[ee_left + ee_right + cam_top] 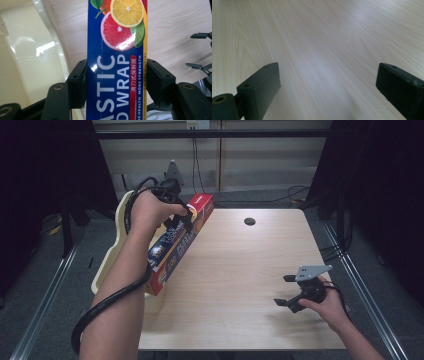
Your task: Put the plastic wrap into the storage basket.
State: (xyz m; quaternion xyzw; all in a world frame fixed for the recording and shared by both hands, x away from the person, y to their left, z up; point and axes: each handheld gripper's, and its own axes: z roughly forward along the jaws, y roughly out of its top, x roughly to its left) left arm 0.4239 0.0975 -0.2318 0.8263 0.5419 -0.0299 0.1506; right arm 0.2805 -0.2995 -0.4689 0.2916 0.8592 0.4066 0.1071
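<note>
A long blue and red plastic wrap box [180, 240] with citrus fruit printed on it lies slanted along the left edge of the wooden table [240, 270]. My left gripper [179, 217] is shut on the box, its two jaws pressing both long sides of the box [117, 62] in the left gripper view. My right gripper [285, 290] sits low over the table near the front right, open, nothing between its jaws. In the right gripper view the right gripper [328, 87] faces bare wood.
A cream plastic tray [112, 250] stands off the table's left edge, beside the box; its glossy wall [32, 55] is at the left of the left gripper view. A dark round hole [249, 221] marks the table's far middle. Cables trail on the floor.
</note>
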